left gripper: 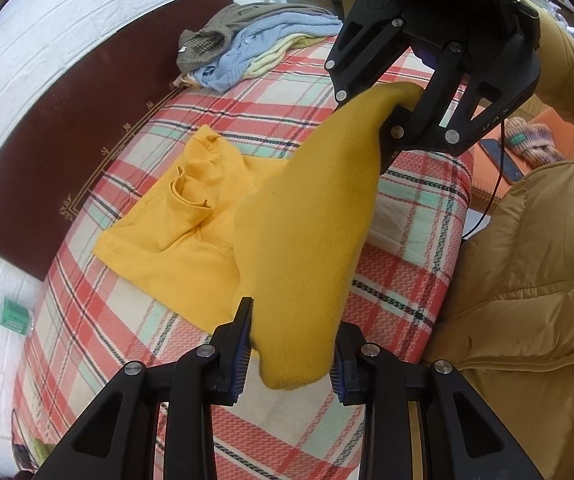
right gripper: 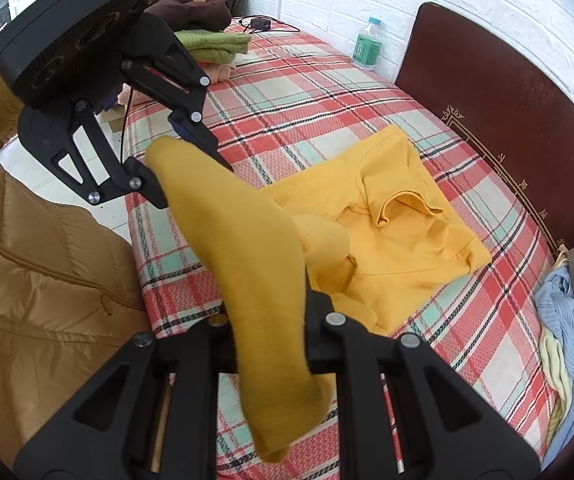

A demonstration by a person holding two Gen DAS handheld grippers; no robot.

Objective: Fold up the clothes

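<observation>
A yellow polo shirt point(left gripper: 175, 232) lies on the plaid bed, collar up, with its near edge lifted. My left gripper point(left gripper: 293, 344) holds one end of the lifted hem; its jaws stand somewhat apart with the bunched cloth filling the gap. My right gripper point(right gripper: 271, 320) is shut on the other end of the hem point(right gripper: 247, 240), which stretches taut in the air between the two grippers. The right gripper also shows in the left wrist view point(left gripper: 403, 108), and the left gripper in the right wrist view point(right gripper: 167, 164). The shirt body point(right gripper: 403, 220) stays flat on the bed.
A stack of folded clothes point(left gripper: 247, 48) sits near the dark headboard point(left gripper: 59, 132), also in the right wrist view point(right gripper: 571, 304). A water bottle point(right gripper: 367, 46) stands by the wall. Green and pink clothes point(right gripper: 211, 48) lie at the far end. The person's tan jacket point(left gripper: 535, 280) borders the bed edge.
</observation>
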